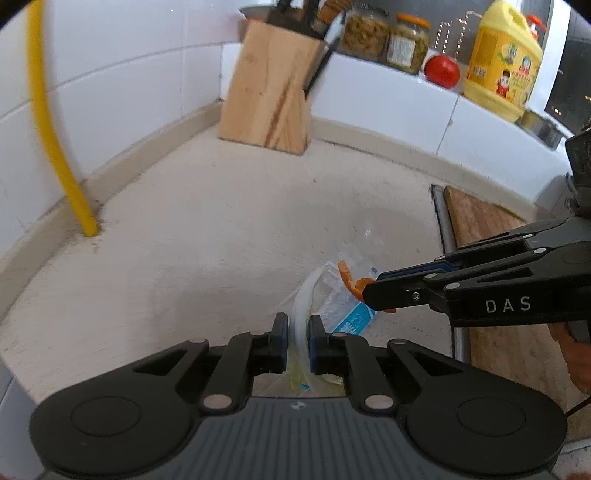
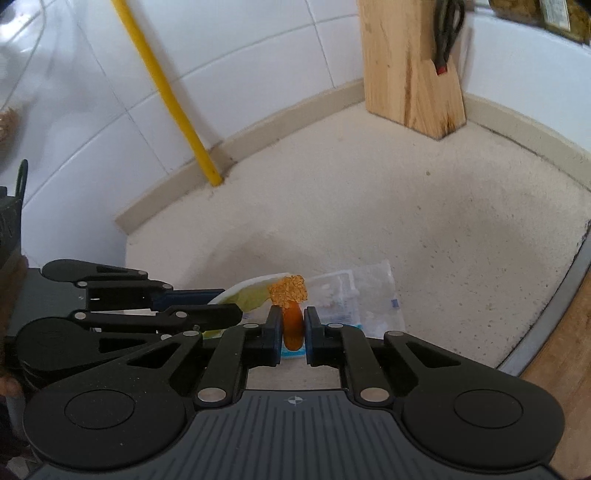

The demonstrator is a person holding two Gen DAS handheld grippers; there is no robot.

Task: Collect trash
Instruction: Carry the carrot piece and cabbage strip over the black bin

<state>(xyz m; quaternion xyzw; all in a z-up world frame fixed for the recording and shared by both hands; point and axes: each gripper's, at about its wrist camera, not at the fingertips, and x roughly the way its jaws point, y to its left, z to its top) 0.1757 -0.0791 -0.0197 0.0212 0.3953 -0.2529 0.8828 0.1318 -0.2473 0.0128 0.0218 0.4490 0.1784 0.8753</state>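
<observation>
My left gripper (image 1: pixel 298 325) is shut on a pale white-green vegetable leaf (image 1: pixel 304 295) that hangs just above the speckled counter (image 1: pixel 221 229). From the right, my right gripper (image 1: pixel 371 284) reaches in, shut on a curled piece of orange peel (image 1: pixel 347 277). In the right wrist view the same peel (image 2: pixel 290 291) stands upright between the blue pads of the right gripper (image 2: pixel 293 317), and the left gripper (image 2: pixel 229 302) comes in from the left holding the leaf (image 2: pixel 251 295). A clear plastic wrapper with blue print (image 1: pixel 351 314) (image 2: pixel 354 299) lies flat on the counter under both.
A wooden knife block (image 1: pixel 269 88) stands in the back corner, and a yellow pipe (image 1: pixel 55 147) runs down the tiled wall at left. Jars (image 1: pixel 365 33), a tomato (image 1: pixel 441 70) and a yellow oil bottle (image 1: pixel 502 62) sit on the ledge. A wooden board (image 1: pixel 491 229) lies at right.
</observation>
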